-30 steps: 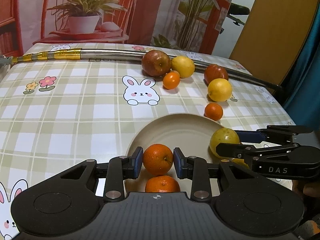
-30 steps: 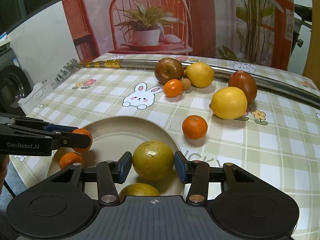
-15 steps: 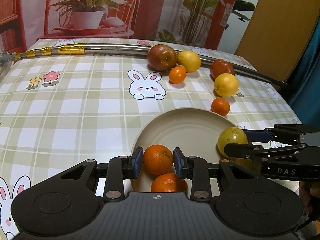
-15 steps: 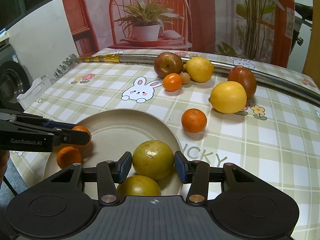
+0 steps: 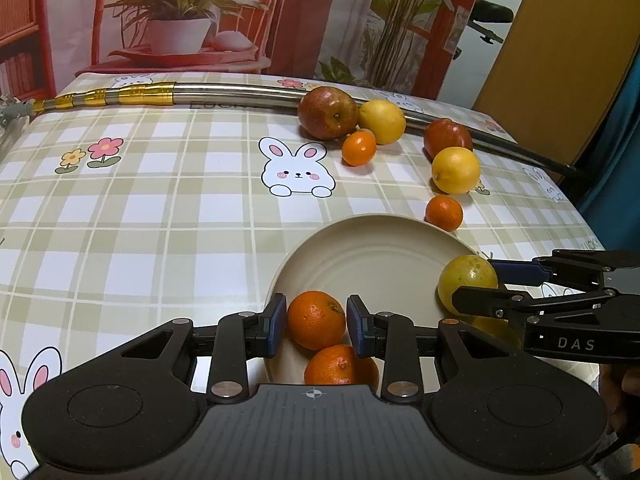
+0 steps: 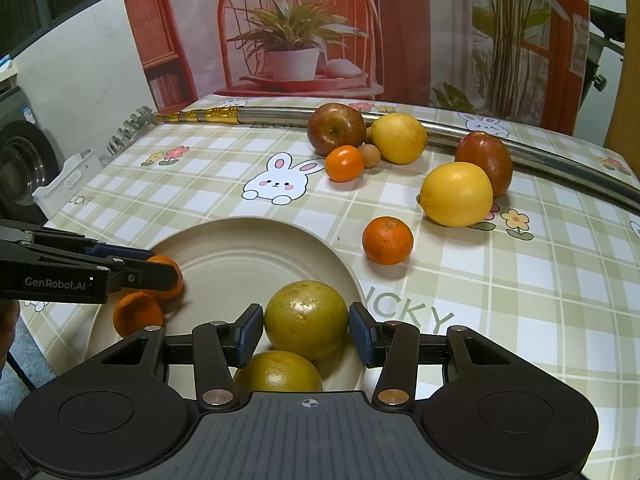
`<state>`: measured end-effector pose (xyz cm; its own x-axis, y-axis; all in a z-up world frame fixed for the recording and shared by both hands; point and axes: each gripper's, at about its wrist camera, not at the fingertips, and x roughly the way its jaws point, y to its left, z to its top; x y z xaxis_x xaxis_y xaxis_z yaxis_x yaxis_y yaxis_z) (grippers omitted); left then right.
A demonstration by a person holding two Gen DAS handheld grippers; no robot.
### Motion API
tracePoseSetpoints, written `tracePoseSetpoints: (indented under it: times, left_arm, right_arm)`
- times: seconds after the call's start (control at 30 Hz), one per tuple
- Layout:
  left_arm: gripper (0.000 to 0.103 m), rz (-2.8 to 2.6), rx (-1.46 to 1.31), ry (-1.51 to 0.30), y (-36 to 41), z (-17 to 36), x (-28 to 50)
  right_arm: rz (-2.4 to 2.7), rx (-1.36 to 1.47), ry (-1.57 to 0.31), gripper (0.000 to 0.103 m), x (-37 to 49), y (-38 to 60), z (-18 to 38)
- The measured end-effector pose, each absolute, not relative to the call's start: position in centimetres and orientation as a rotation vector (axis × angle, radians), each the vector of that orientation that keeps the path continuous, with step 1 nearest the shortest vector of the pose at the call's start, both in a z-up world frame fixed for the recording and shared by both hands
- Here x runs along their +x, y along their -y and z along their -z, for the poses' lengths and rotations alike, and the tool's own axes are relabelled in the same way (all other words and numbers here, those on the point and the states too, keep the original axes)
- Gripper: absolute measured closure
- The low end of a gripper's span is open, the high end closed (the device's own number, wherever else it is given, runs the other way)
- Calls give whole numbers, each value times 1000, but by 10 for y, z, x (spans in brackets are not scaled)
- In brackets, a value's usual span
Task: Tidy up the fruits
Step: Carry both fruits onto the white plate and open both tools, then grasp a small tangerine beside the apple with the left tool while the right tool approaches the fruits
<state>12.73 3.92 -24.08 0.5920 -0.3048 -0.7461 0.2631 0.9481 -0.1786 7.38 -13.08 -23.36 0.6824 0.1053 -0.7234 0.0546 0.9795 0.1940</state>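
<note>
Claw (image 5: 316, 326) around dimpled round tangerine (image 5: 316, 319)

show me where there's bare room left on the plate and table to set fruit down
The plate is bare across its middle and far rim. Its near edge is crowded: two mandarins on the left, two yellow-green fruits on the right, with both grippers there. The cloth left of the bunny is open. The far right, around the apples and lemons, is packed.
</note>
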Motion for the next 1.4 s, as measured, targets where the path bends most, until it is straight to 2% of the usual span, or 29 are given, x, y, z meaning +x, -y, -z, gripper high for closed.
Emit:
tracePoseSetpoints:
  times: [0.27, 0.93, 1.4]
  left_arm:
    - [68, 342, -89, -859, -41, 233, 125]
    - [67, 383, -16, -679, -34, 171, 158]
    - [68, 503, 30, -725, 17, 212, 244]
  right_arm:
    - [-19, 208, -793, 54, 70, 134, 226]
    - [115, 150, -591, 54, 85, 204, 160]
    - [153, 156, -554, 54, 116, 235, 163]
